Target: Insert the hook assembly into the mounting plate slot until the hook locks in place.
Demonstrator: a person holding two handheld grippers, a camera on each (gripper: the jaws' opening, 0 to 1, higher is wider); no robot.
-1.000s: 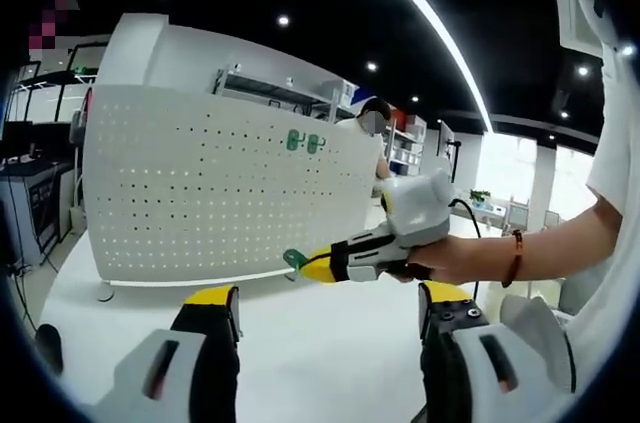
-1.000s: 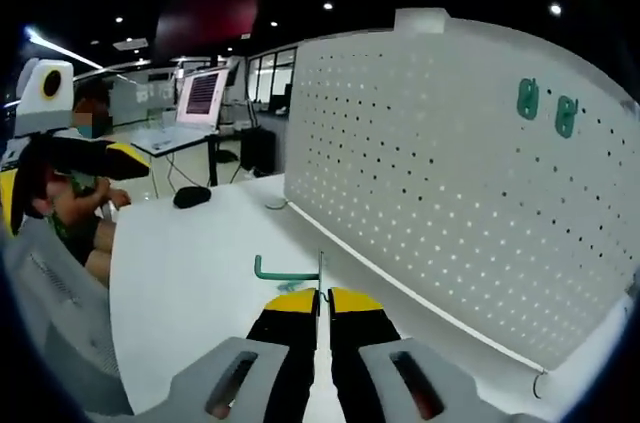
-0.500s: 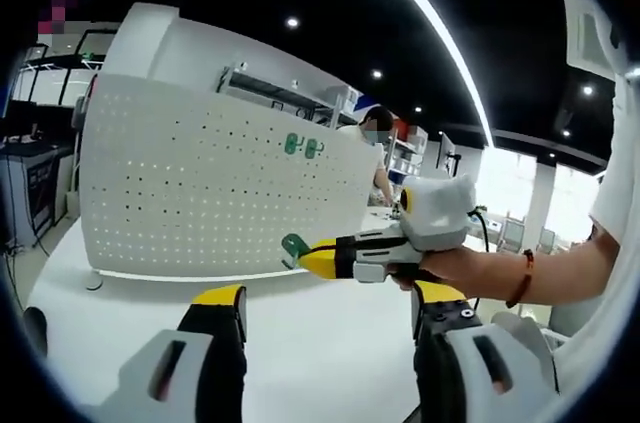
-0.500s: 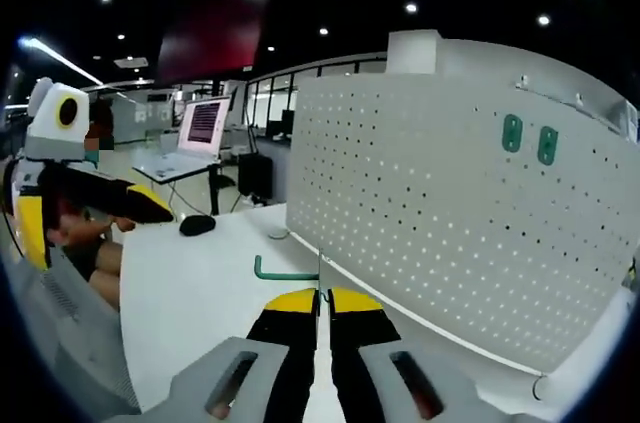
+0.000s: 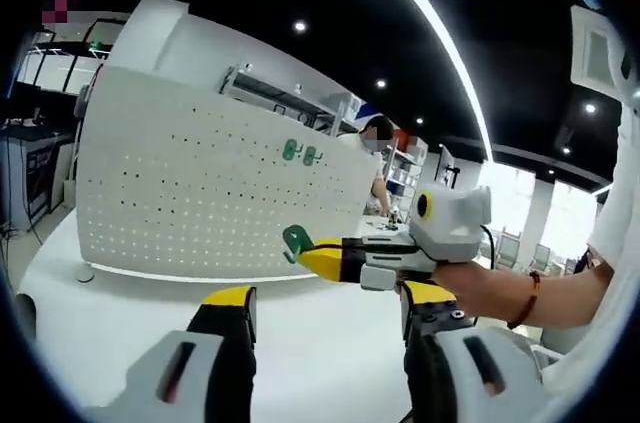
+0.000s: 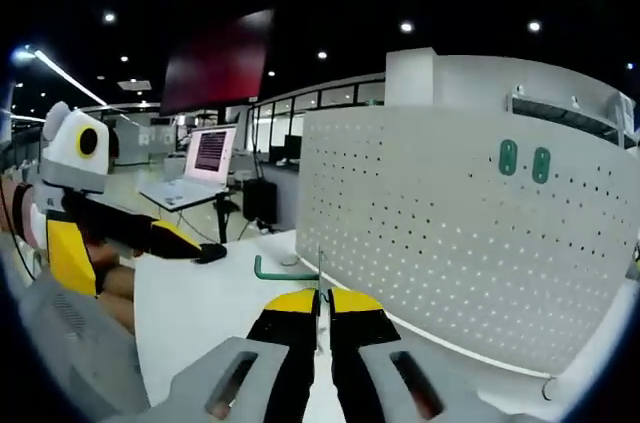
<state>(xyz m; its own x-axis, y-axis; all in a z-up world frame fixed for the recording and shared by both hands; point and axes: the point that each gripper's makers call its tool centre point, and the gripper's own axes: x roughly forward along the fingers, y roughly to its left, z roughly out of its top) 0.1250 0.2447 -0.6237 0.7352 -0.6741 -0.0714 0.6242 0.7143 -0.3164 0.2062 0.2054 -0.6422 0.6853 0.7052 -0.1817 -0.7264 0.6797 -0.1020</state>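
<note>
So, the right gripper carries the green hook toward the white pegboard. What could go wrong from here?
1. The right gripper pinches the green hook only by a thin part at the jaw tips, so it may twist or slip when pressed into the pegboard.
2. The holes are small and many; the hook could miss its slot.
3. Two green hooks already hang there; avoid knocking them.

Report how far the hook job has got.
Done: two green hooks already hang on the white pegboard. In hand: the right tongs are shut on a green hook, raised off the table; the left tongs are open. Left: reaching the board, inserting and locking it.
</note>
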